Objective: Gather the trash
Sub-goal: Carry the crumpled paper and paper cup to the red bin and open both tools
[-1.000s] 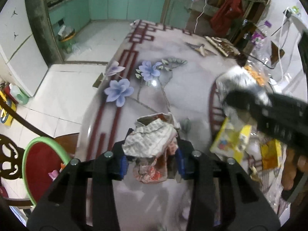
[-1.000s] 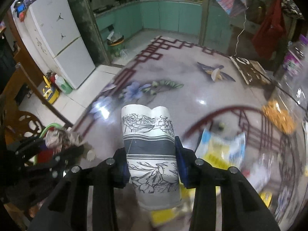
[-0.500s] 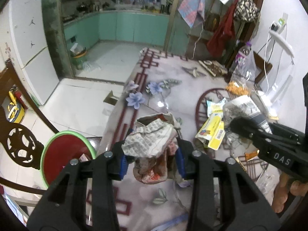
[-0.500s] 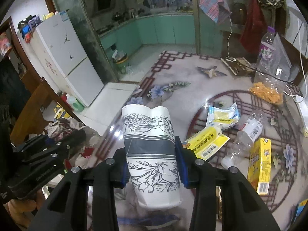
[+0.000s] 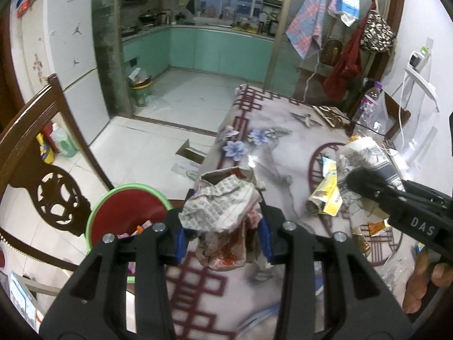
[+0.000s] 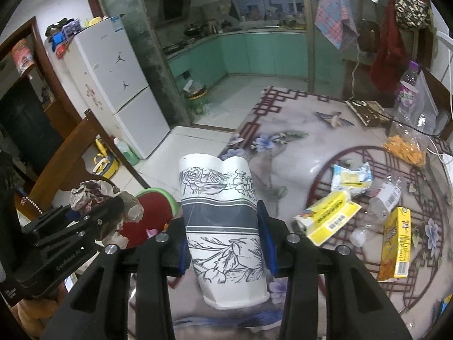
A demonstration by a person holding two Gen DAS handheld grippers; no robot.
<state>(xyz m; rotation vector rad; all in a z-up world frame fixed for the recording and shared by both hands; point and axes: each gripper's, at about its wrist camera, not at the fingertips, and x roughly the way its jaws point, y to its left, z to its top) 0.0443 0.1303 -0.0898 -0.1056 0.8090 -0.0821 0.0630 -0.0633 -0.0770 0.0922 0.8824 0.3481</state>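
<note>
Across the glossy flower-patterned table (image 6: 300, 158) we count five loose pieces of trash not yet collected, probably left because both our tongs are full: one crushed clear plastic bottle (image 6: 382, 198), two yellow drink cartons (image 6: 396, 243), one blue-and-white snack wrapper (image 6: 351, 175) and one clear bag of orange snacks (image 6: 405, 150). Beside the table edge sits one red bin with a green rim (image 5: 127, 212), near enough for dropping. Our right tongs (image 6: 225, 243) are clamped on one squashed white paper cup printed with black flowers (image 6: 220, 221), raised clear of the table. Our left tongs (image 5: 223, 235) pinch one crumpled wad of printed paper and wrapper (image 5: 223, 209), held just beside the bin for release.
</note>
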